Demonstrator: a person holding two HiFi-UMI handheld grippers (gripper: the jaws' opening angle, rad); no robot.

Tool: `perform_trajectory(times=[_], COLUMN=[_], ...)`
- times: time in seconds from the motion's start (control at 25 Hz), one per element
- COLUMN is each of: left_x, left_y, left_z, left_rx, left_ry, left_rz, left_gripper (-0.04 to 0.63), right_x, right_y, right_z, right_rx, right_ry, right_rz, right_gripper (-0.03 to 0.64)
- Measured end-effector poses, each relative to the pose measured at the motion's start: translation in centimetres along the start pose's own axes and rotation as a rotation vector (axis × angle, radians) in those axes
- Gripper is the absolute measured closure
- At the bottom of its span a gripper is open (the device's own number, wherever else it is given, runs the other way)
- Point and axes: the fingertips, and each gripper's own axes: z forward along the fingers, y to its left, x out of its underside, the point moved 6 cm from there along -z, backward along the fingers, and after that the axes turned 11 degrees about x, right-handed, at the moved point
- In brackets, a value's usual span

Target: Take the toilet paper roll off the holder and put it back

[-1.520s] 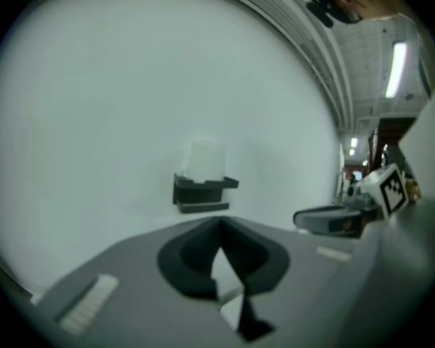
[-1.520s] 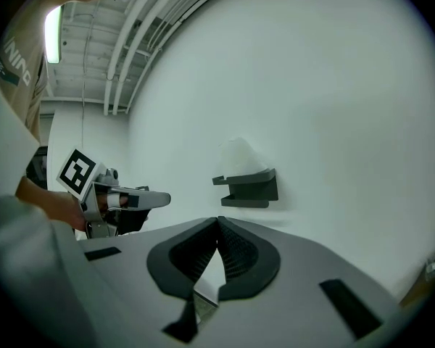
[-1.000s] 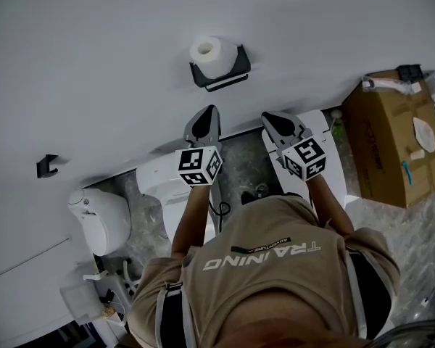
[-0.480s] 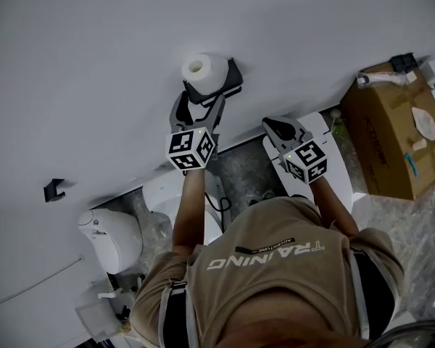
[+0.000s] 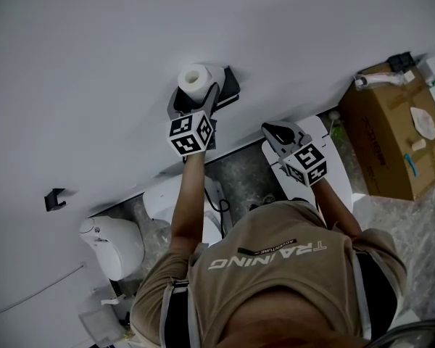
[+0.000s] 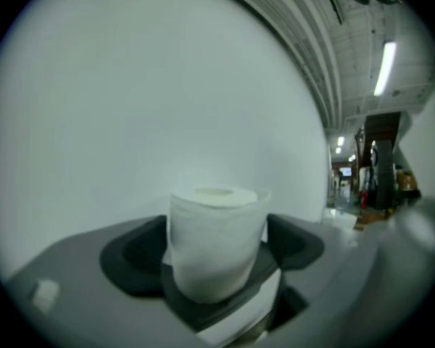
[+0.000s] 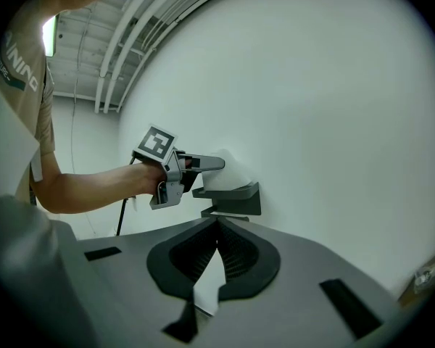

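Roll: the toilet paper roll (image 5: 195, 78) stands upright on the holder (image 5: 230, 91), which is fixed to the wall (image 5: 94, 64).
Left gripper: the left gripper (image 6: 214, 249) is level at the holder's front edge. Its jaws have just been opening wide, one on each side of the roll, and no squeeze shows.
Right gripper: the right gripper (image 7: 217, 227) is well apart from the holder, jaws together on nothing.
Progress: early, by appearances; the roll is not yet lifted off, and the grasp, removal and return all remain.

a bathroom set-up inside a big hall. a toilet (image 5: 114, 243) and a wall-mounted roll holder (image 5: 230, 87) show it. strip lights (image 6: 384, 67) run along a bare ceiling (image 6: 348, 42).
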Motion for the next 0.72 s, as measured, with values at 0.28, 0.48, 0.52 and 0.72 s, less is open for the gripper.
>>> perform_trajectory(times=[0.28, 0.48, 0.52, 0.72], left_x=[0.0, 0.1, 0.1, -0.1], left_y=[1.0, 1.0, 1.0, 0.5], left_z=[1.1, 1.1, 1.1, 0.6], left_rx=[-0.061, -0.07, -0.066, -0.039], left_ry=[0.041, 0.044, 0.044, 0.021], left_rz=[0.0, 0.015, 0.016, 0.014], left_gripper=[0.173, 0.206, 0.207, 0.21], right_x=[-0.6, -0.5, -0.4, -0.1], right_y=[-0.1, 0.2, 0.3, 0.6], right_z=[1.1, 1.6, 1.6, 1.3], right_rx=[-0.017, -0.031, -0.031, -0.024], right_ry=[0.011, 0.02, 0.021, 0.026], right_rz=[-0.019, -0.024, -0.024, -0.02], right_gripper=[0.604, 0.606, 0.606, 0.606])
